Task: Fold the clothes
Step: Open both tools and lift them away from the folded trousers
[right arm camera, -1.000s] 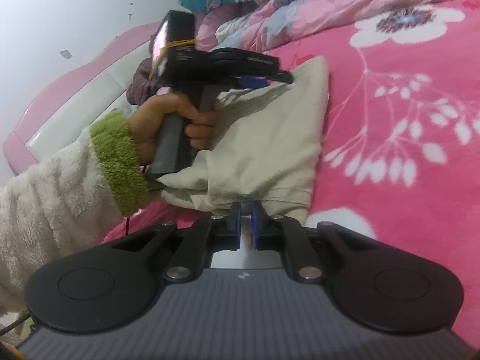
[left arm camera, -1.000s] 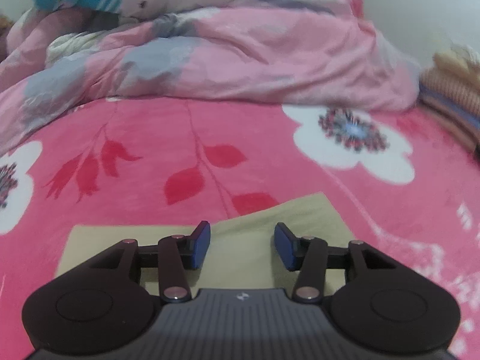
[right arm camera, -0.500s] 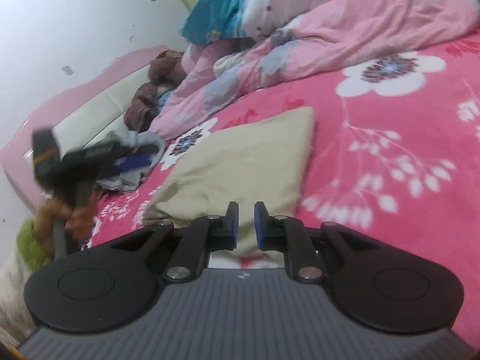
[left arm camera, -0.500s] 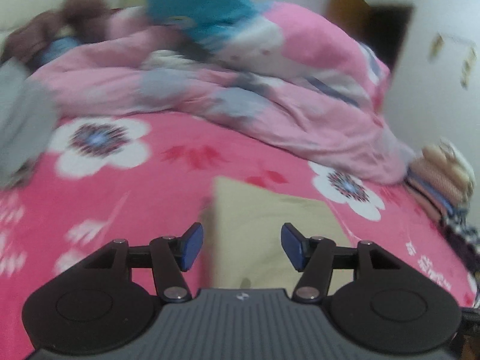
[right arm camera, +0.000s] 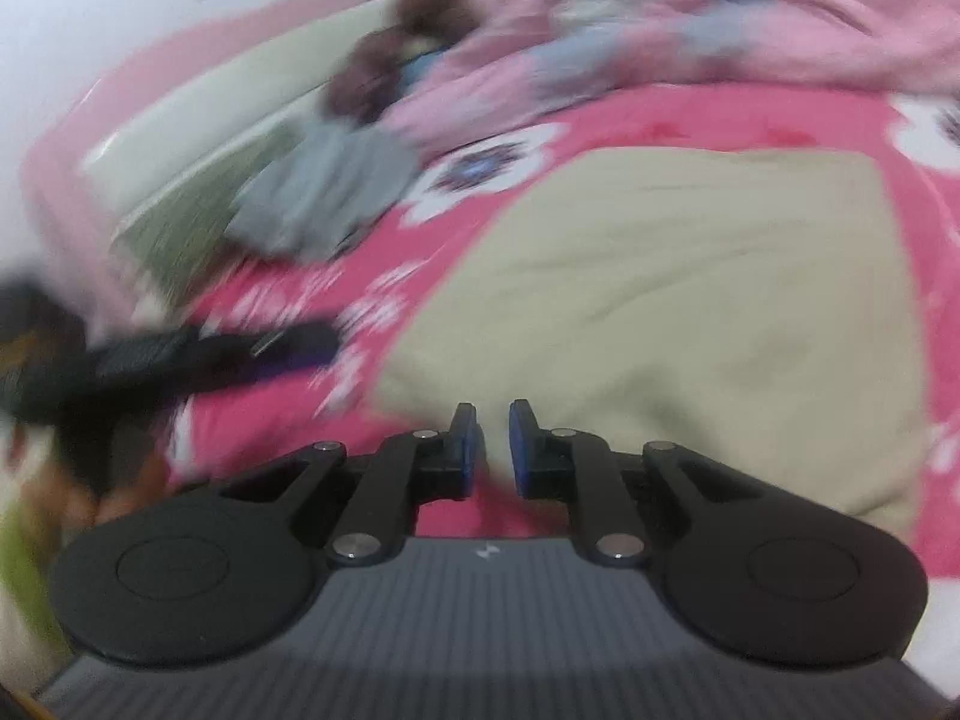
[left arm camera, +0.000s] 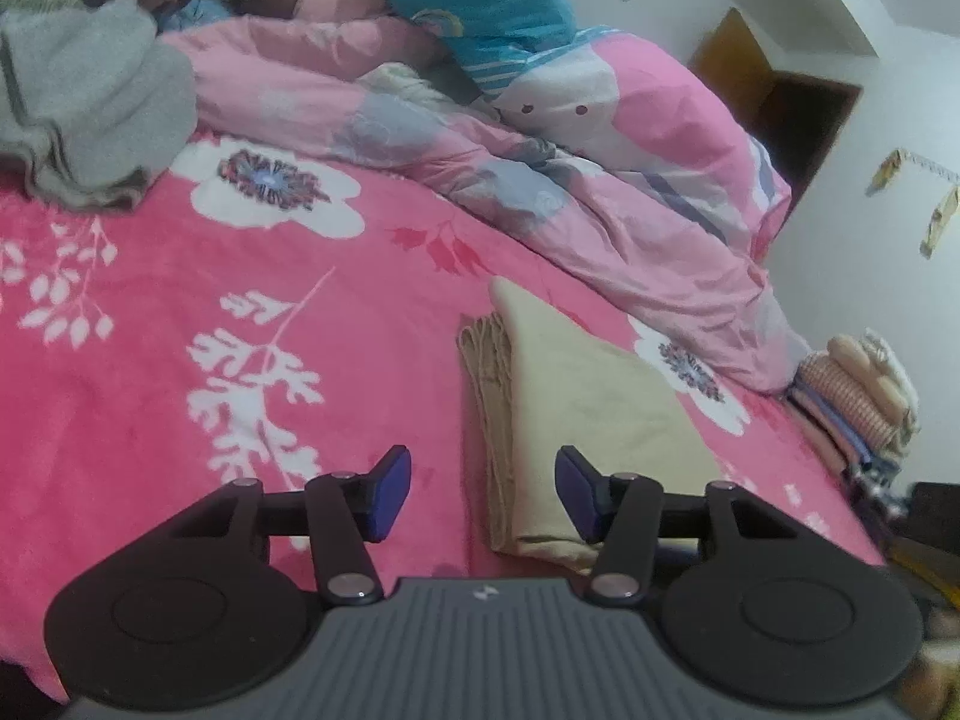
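Both tongs had swung away from the folded beige garment [left arm camera: 588, 396] since the earlier frames.
Left tongs [left arm camera: 483, 495] hovered half-open, closing on nothing, lower centre; right tongs [right arm camera: 492, 450] nearly shut, empty.

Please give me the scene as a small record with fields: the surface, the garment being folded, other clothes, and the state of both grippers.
surface: pink floral bedspread
garment: beige garment, folded flat on the bedspread, no gripper on it
unfolded clothes: grey garment, crumpled at the far left
finished clothes: folded stack at the right edge of the bed
bedding: pink duvet, bunched behind
left gripper: jaws apart and closing, nothing between them
right gripper: jaws nearly together, a narrow gap, holding nothing
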A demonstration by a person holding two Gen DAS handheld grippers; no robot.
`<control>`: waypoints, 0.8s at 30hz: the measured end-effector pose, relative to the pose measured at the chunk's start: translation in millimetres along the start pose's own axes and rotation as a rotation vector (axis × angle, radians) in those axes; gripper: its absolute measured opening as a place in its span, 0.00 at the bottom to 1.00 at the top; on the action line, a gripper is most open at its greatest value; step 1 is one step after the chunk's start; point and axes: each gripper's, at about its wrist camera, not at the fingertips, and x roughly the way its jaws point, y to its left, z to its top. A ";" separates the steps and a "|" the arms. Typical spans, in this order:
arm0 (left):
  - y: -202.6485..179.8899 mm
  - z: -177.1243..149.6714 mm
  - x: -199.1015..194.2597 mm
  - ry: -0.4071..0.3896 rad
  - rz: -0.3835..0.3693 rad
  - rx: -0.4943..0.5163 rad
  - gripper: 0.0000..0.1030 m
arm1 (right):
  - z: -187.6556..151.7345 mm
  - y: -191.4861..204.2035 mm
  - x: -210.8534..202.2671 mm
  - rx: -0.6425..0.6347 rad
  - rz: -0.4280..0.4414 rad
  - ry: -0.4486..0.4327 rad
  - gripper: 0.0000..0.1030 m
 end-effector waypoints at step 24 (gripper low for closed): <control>-87.7 -31.4 14.7 0.015 -0.067 0.380 0.63 | -51.7 -55.9 -112.2 0.213 -0.334 -0.194 0.57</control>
